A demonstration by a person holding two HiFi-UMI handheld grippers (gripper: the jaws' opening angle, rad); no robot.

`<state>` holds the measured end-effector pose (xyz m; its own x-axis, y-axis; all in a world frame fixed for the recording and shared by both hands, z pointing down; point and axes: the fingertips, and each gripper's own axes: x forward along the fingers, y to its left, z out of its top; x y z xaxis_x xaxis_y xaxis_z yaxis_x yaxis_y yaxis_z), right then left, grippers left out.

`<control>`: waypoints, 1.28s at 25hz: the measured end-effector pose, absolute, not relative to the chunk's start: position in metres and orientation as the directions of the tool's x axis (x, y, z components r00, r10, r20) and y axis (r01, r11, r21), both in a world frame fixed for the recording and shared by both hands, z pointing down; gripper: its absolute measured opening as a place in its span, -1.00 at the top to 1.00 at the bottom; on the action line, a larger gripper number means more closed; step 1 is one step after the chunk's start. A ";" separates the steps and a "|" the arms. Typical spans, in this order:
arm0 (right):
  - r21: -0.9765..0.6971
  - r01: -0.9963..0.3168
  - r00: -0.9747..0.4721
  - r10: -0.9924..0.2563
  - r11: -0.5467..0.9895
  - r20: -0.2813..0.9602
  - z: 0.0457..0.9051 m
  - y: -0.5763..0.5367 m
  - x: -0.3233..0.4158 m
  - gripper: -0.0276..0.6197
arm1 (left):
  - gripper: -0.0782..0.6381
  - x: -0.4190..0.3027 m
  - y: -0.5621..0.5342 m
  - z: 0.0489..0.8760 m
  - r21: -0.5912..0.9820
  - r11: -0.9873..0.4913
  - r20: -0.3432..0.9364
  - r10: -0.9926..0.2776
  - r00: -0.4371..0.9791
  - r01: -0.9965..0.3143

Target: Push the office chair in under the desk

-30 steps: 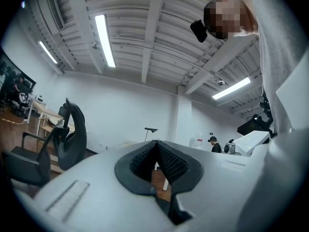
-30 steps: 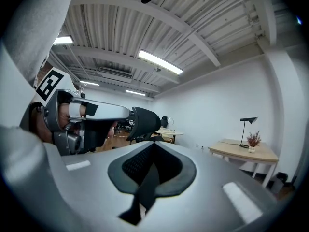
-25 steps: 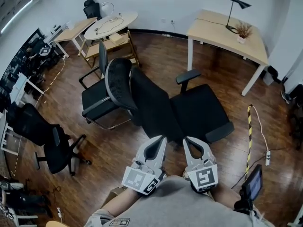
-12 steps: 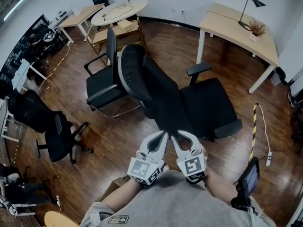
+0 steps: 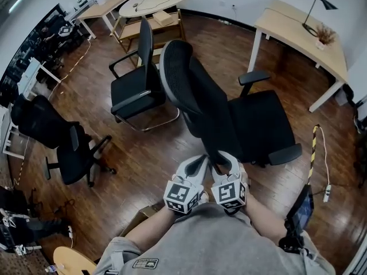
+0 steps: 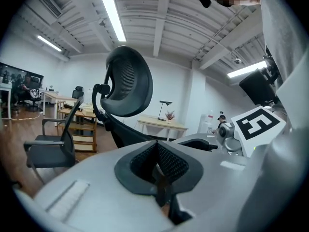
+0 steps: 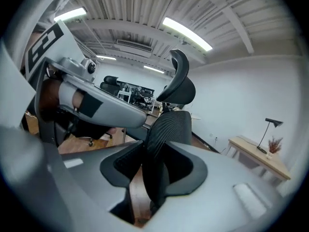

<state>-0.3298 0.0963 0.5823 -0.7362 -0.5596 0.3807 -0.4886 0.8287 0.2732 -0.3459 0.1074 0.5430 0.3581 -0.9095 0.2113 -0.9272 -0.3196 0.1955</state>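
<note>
Black mesh office chair with headrest (image 5: 261, 125) is sitting mid-floor, well apart from the light wooden bench with white legs (image 5: 298, 30) at its 1 o'clock. Both claws are sitting at the lower end of the backrest (image 5: 200, 105), 6 o'clock of the chair. Left claw (image 5: 200, 161) is pressed together. Right claw (image 5: 225, 159) has just been opening and is spread, with the backrest's ribbed edge standing between its jaws. Marker cubes (image 5: 183, 195) are showing only black-and-white square codes. Shirt patch (image 5: 144, 266) is too small to read.
</note>
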 end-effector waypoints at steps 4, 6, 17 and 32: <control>0.265 -0.495 -0.732 -0.561 0.828 0.386 0.581 0.094 -0.333 0.49 | 0.77 -0.352 0.108 0.546 0.196 -0.324 0.218 -0.906 0.363 -0.926; 0.261 -0.499 -0.726 -0.563 0.826 0.394 0.582 0.094 -0.329 0.50 | 0.77 -0.352 0.107 0.547 0.194 -0.329 0.220 -0.903 0.368 -0.924; 0.279 -0.494 -0.706 -0.567 0.824 0.424 0.586 0.119 -0.288 0.52 | 0.77 -0.335 0.121 0.558 0.213 -0.423 0.222 -0.857 0.466 -0.880; 0.290 -0.454 -0.693 -0.539 0.842 0.479 0.587 0.151 -0.189 0.52 | 0.77 -0.266 0.153 0.555 0.206 -0.534 0.203 -0.796 0.570 -0.820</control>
<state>-0.1887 0.1512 0.5871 -0.6927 -0.5388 0.4795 -0.4543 0.8422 0.2902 -0.2657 0.1528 0.5554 0.5699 -0.7963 0.2028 -0.8198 -0.5341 0.2064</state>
